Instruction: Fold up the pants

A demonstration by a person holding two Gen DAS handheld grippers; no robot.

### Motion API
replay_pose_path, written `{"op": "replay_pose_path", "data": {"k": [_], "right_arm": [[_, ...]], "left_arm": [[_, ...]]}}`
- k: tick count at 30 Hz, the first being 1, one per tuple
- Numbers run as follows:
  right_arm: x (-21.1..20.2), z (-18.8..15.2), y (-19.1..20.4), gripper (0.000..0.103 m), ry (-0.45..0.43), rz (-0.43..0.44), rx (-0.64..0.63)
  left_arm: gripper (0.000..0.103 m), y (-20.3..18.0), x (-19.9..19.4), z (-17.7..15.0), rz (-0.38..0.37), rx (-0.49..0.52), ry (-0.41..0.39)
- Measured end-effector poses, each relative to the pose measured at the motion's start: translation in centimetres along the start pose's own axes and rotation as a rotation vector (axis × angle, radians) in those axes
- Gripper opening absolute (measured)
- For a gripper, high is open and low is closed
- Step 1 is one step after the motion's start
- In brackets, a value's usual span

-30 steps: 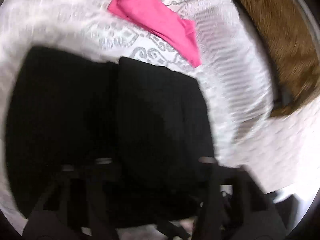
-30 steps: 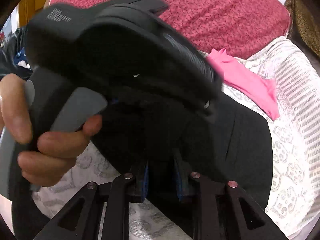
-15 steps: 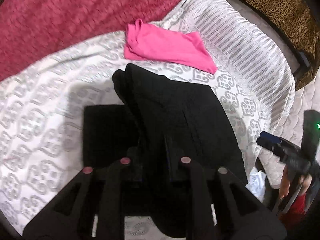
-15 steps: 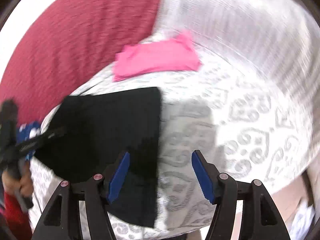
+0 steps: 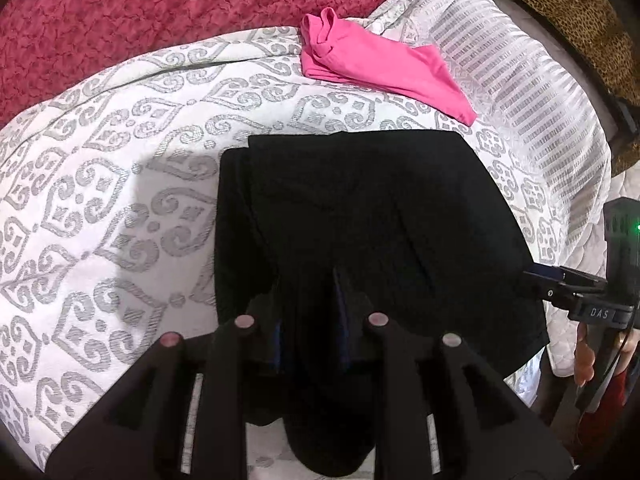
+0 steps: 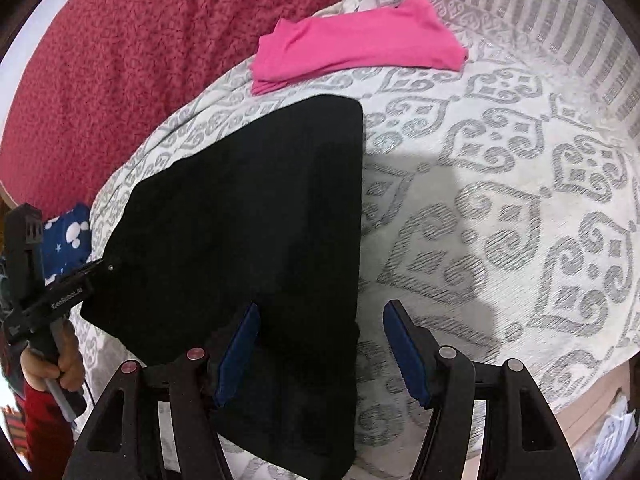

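Observation:
The black pants (image 5: 360, 216) lie folded on the white patterned bedspread (image 5: 120, 200); they also show in the right wrist view (image 6: 248, 216). My left gripper (image 5: 310, 320) is shut on the near edge of the black pants, cloth bunched between its fingers. My right gripper (image 6: 320, 352) is open, its blue pads (image 6: 404, 352) straddling the pants' near right edge without gripping. The right gripper appears at the pants' right edge in the left wrist view (image 5: 576, 292). The left gripper shows at the pants' left edge in the right wrist view (image 6: 60, 288).
A folded pink garment (image 5: 380, 68) lies beyond the pants, also in the right wrist view (image 6: 356, 44). A dark red blanket (image 5: 140, 12) covers the far side. A blue spotted cloth (image 6: 66, 240) sits by the bed's left edge. A leopard-print fabric (image 5: 580, 12) is at far right.
The right gripper let go of the pants, opened and pulled back to the right edge. The left gripper carried its fold over, and the pants now lie flatter and squarer.

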State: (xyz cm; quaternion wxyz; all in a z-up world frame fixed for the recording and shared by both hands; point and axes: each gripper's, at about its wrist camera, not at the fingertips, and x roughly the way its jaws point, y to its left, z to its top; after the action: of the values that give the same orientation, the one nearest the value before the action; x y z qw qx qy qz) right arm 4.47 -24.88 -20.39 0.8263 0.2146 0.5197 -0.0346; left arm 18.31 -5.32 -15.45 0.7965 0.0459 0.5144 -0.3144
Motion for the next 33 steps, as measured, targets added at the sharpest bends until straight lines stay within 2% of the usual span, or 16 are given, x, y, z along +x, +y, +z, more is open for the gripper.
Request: {"op": "replay_pose_path", "data": {"k": [3,5,7,8,12,16,19,20,21,23,24,28,30,33], "right_arm": [[0.2,0.4,0.1,0.066,-0.001,0.011,0.005],[0.2,0.6,0.0,0.066,0.001,0.008,0.007],[0.5,0.5,-0.1,0.067,0.010,0.010,0.010],[0.6,0.5,0.0,0.067,0.013,0.011,0.008],[0.7,0.0,0.6,0.067,0.013,-0.031,-0.040],[0.4,-0.8,0.8,0.068,0.028,-0.041,-0.076],[-0.6,-2.0,0.4,0.067,0.026,-0.034,-0.085],[-1.0,-2.5,0.2,0.064,0.025,-0.024,-0.080],[-1.5,-3.3,-0.1,0.048,0.019,0.007,-0.067],[-2.1,-4.3,-0.5,0.029,0.030,0.065,-0.043],[-2.5,-4.8,-0.9,0.027,0.027,0.088,-0.024],[-2.9,-5.5,-1.8,0.028,0.003,0.116,0.016],[-2.6,-5.3,-2.7,0.037,0.017,0.136,0.085],[-2.2,-4.9,-3.1,0.039,0.003,0.162,0.113]], "left_arm": [[0.025,-0.2,-0.6,0.2,-0.002,0.013,-0.024],[0.040,0.0,-0.3,0.0,0.048,0.027,-0.037],[0.073,0.3,0.7,-0.6,0.159,0.044,-0.037],[0.075,0.5,1.2,-1.2,0.189,0.047,-0.032],[0.075,1.0,0.9,-1.7,0.160,-0.002,-0.036],[0.075,0.4,0.0,-1.4,0.193,0.004,-0.033],[0.075,-0.9,-1.5,-1.1,0.208,0.034,-0.085],[0.075,-1.5,-2.0,-0.9,0.210,0.042,-0.103],[0.075,-2.3,-2.4,-0.6,0.208,0.056,-0.121],[0.075,-3.7,-3.0,0.0,0.187,0.085,-0.148],[0.075,-4.8,-3.2,0.6,0.163,0.110,-0.157],[0.075,-8.7,-2.1,3.1,0.122,0.198,-0.149],[0.075,-11.0,-0.4,4.5,0.097,0.250,-0.121],[0.075,-13.3,2.2,6.2,0.083,0.300,-0.080]]}}
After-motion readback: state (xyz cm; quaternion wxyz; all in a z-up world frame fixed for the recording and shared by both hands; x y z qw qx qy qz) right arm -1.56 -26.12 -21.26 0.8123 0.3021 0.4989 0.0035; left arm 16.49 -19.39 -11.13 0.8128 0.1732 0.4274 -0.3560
